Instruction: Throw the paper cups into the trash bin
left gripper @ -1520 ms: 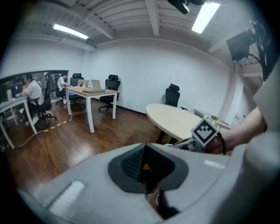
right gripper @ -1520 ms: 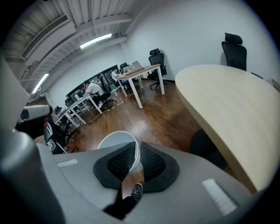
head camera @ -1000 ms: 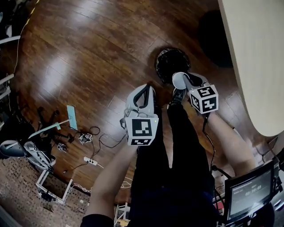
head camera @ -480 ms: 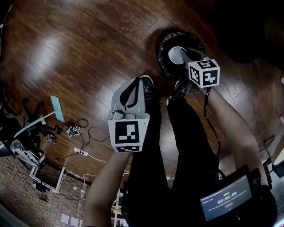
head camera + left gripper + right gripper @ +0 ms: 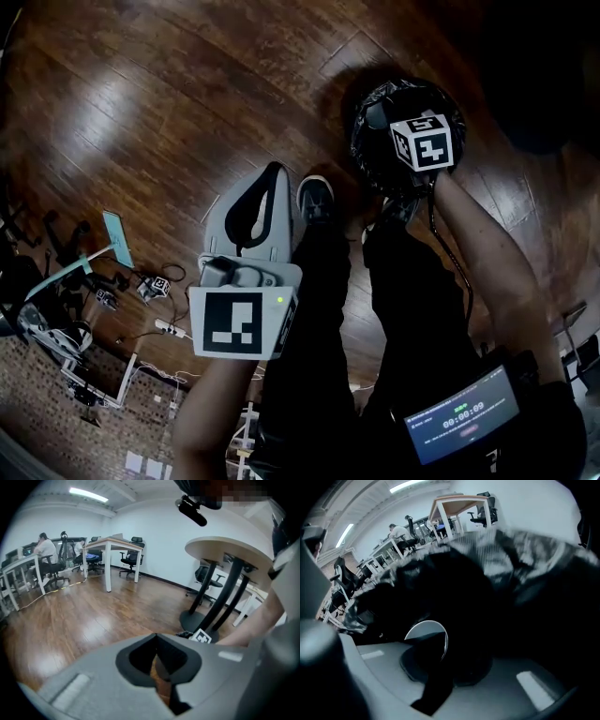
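Am in open-plan office, part lab. White-legged desks (image 5: 112, 542), swivel chairs (image 5: 132, 556), person seated at workstation (image 5: 45, 548), strip lights (image 5: 89, 495) overhead, round pedestal table (image 5: 225, 555), wood floor (image 5: 141, 94). Power strip (image 5: 172, 327) loose near my feet.

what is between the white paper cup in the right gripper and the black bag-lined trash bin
Nothing visible: the right gripper holds the white paper cup right at the black bag-lined trash bin's open mouth.
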`<act>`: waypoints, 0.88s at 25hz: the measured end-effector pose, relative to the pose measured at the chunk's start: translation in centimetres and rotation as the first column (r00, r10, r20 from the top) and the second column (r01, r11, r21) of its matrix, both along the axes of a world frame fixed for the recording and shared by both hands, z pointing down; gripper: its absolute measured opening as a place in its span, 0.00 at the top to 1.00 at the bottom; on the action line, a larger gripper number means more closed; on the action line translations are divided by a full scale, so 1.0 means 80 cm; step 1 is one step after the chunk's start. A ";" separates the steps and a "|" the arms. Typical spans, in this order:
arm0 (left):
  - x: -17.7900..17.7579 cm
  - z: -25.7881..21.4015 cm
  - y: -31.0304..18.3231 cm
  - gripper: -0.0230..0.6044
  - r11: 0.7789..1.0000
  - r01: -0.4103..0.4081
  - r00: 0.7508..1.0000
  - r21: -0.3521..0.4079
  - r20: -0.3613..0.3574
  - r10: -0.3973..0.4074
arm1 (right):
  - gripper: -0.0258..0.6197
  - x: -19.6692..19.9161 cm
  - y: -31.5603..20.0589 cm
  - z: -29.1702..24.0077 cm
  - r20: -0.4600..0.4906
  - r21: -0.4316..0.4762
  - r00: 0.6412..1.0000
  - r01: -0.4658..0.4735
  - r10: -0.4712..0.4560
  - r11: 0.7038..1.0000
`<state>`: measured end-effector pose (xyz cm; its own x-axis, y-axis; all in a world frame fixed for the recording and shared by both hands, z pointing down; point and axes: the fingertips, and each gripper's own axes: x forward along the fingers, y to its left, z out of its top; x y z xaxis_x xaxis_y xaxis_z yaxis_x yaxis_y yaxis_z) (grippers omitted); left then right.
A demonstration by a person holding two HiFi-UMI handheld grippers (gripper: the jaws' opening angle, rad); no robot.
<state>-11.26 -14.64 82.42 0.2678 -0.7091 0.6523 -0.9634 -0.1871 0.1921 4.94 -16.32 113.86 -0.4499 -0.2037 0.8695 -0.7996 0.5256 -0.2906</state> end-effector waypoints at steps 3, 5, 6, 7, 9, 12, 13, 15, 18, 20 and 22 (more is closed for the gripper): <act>-0.009 0.007 0.009 0.96 0.998 0.034 0.999 -0.056 0.012 -0.033 | 0.89 0.005 0.003 0.037 -0.061 -0.010 0.998 0.000 0.000 1.000; -0.010 0.004 0.009 0.96 0.998 0.038 0.999 -0.046 0.010 -0.038 | 0.89 0.004 0.006 0.053 -0.074 -0.023 0.997 -0.013 0.011 1.000; -0.009 0.003 0.010 0.96 0.999 0.034 0.999 -0.040 0.007 -0.034 | 0.89 0.003 0.008 0.058 -0.070 -0.030 0.997 -0.014 0.012 0.999; -0.007 0.002 0.010 0.96 0.999 0.028 1.000 -0.036 0.001 -0.028 | 0.89 0.001 0.010 0.062 -0.064 -0.037 0.998 -0.008 0.006 0.999; -0.004 0.001 0.011 0.96 0.999 0.012 1.000 -0.030 -0.014 -0.013 | 0.89 0.000 0.013 0.065 -0.060 -0.050 0.998 0.013 -0.016 0.999; -0.002 -0.001 0.012 0.96 1.000 0.003 1.000 -0.026 -0.020 -0.003 | 0.83 0.007 0.016 0.063 -0.067 -0.065 0.998 0.004 -0.008 0.998; 0.000 -0.002 0.012 0.96 1.000 0.001 1.000 -0.025 -0.021 -0.002 | 0.80 0.009 0.016 0.060 -0.067 -0.067 0.998 -0.009 0.005 0.998; 0.004 -0.005 0.012 0.96 1.000 -0.002 1.000 -0.026 -0.023 0.002 | 0.80 0.013 0.011 0.048 -0.061 -0.061 0.998 -0.036 0.032 0.998; 0.013 -0.014 0.014 0.96 1.000 -0.004 0.999 -0.030 -0.034 0.003 | 0.80 0.008 -0.002 0.019 -0.011 0.000 0.998 -0.062 0.062 0.998; 0.019 -0.026 0.017 0.96 0.999 -0.008 0.999 -0.037 -0.047 0.007 | 0.82 0.001 -0.013 -0.011 0.049 0.045 0.995 -0.085 0.083 0.995; 0.024 -0.043 0.018 0.96 0.999 -0.016 0.998 -0.042 -0.054 0.014 | 0.87 -0.009 -0.020 -0.044 0.103 0.047 0.988 -0.116 0.110 0.992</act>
<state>-9.37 -13.20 78.99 0.3140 -0.6768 0.6658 -0.9485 -0.1921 0.2520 4.22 -17.88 110.36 -0.5059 -0.3026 0.8078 -0.8229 0.4502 -0.3467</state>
